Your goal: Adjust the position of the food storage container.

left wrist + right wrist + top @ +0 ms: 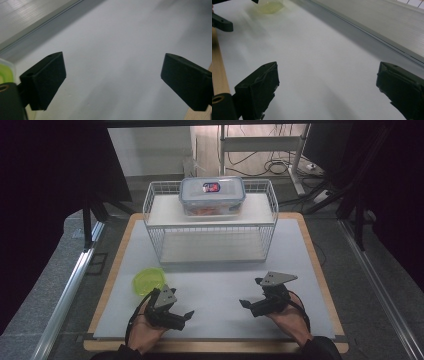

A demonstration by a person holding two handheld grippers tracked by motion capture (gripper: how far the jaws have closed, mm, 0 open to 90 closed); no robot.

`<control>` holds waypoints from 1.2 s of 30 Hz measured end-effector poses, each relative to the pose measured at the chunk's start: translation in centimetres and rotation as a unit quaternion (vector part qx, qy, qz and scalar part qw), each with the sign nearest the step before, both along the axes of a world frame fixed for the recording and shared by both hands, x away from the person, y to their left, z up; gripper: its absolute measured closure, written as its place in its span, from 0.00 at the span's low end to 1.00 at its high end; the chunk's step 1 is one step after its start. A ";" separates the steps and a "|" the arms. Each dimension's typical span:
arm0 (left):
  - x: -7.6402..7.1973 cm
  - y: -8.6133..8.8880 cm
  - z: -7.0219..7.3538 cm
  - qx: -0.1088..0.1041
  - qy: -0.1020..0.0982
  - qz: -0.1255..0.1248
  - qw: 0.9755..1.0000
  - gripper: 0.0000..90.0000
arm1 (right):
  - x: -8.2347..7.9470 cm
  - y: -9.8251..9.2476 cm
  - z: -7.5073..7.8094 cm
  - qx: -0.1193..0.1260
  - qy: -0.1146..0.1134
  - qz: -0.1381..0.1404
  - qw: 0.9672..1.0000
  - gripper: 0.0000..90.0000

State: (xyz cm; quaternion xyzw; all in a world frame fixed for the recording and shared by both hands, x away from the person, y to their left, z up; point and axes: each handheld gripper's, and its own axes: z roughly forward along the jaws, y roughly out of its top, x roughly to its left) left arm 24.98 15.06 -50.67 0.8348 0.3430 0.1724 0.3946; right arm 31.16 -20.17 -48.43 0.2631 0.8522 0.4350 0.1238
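Observation:
My left gripper (181,301) rests low over the white mat (215,285) near the front left, jaws wide apart with nothing between them (113,80). A lime-green bowl (148,281) sits just beyond it, and its rim (5,72) shows beside that gripper's left jaw. My right gripper (251,293) is held at the front right, also open and empty (327,90), pointing across the mat toward the green bowl (270,5). On the top shelf of a white wire rack (210,220) stands a clear lidded container (212,195) with something orange inside.
The rack's lower shelf (212,247) is bare. The mat lies on a wooden board (116,270) whose edge shows on all sides. A metal rail (70,290) runs along the left. Cables and a stand's legs lie on the floor behind the table.

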 end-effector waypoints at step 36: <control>1.8 9.8 1.7 -0.016 -0.010 0.160 0.987 0.99 | 0.7 0.1 -1.1 -0.029 0.012 -0.027 0.999 0.07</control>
